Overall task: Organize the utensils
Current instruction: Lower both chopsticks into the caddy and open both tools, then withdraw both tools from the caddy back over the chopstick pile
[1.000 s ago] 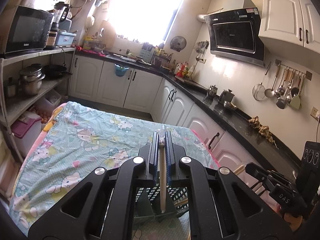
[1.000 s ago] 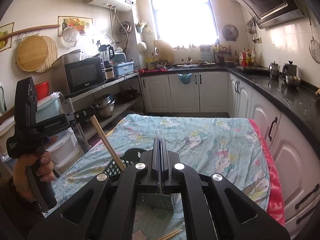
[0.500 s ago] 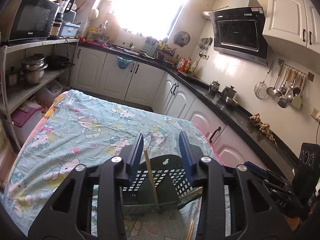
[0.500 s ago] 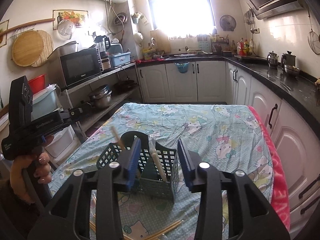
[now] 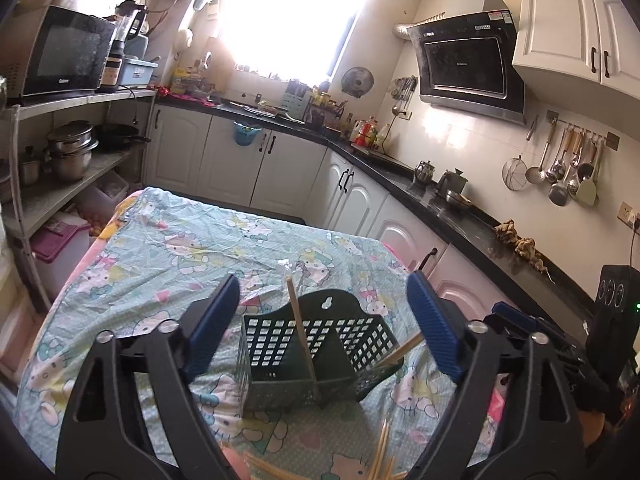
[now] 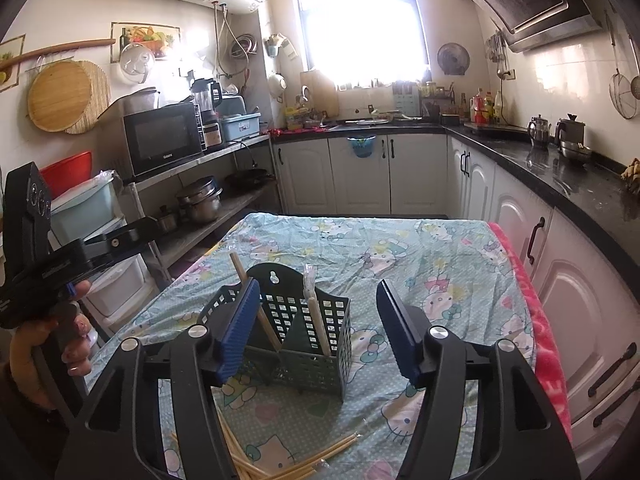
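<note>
So the sorting is only partly done. The green holder (image 6: 298,332) stands on the table (image 6: 420,248) toward its near edge, and it already has a bare wooden chopstick (image 6: 256,308) leaning in its left compartment and a wrapped pair (image 6: 316,316) upright in the right one. From the left-hand view a further stick (image 5: 400,350) seems to poke out of the holder's right side, though I can't tell which slot it sits in. Plenty is left — a scatter of loose chopsticks (image 6: 296,460) lies on the cloth right at the near edge, in front of the holder.

Both tools are empty now. The left gripper (image 5: 322,330) has its blue pads spread wide either side of the holder, and the right gripper (image 6: 316,328) is parted just as wide, holding nothing.

A second ago each was pinched tight on a stick, held above the holder; half a second ago the jaws had begun to part and the sticks were dropping in. Since then the fingers have opened much further and the sticks have settled in place.
</note>
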`<state>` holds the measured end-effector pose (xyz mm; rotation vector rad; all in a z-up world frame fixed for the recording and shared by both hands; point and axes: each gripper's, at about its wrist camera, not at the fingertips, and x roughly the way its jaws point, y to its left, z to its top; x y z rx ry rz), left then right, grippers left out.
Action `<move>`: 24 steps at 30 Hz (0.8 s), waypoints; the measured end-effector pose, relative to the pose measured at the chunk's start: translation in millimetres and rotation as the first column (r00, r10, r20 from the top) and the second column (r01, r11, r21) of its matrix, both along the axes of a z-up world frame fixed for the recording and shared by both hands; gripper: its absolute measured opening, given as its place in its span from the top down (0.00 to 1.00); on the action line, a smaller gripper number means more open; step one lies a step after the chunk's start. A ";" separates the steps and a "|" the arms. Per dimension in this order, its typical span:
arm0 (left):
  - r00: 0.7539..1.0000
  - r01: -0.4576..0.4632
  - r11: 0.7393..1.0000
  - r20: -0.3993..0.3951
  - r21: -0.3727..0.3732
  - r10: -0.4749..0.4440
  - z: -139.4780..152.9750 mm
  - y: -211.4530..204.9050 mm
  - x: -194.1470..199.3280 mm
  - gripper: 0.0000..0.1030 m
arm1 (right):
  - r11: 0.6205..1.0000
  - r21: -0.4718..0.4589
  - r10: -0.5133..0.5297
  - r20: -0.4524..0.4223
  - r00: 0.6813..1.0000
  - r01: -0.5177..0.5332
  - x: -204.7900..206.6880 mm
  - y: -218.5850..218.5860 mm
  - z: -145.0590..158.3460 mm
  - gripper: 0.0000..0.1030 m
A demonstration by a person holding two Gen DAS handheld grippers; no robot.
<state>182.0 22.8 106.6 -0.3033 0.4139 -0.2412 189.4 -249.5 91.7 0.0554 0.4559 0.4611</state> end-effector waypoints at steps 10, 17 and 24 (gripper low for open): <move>1.000 -0.010 1.000 -0.025 0.018 0.011 -13.2 3.4 -23.1 0.10 | 1.000 -0.028 0.008 0.036 0.999 -0.007 -25.7 5.2 -3.6 0.31; 0.999 -0.020 1.000 -0.046 0.016 0.021 -23.0 10.8 -37.2 0.10 | 0.999 -0.041 0.021 0.038 0.999 -0.020 -39.0 9.7 -7.9 0.27; 0.998 -0.036 0.999 -0.060 0.002 0.036 -31.2 20.3 -50.4 0.10 | 0.997 -0.057 0.046 0.032 0.998 -0.044 -52.1 16.6 -13.6 0.26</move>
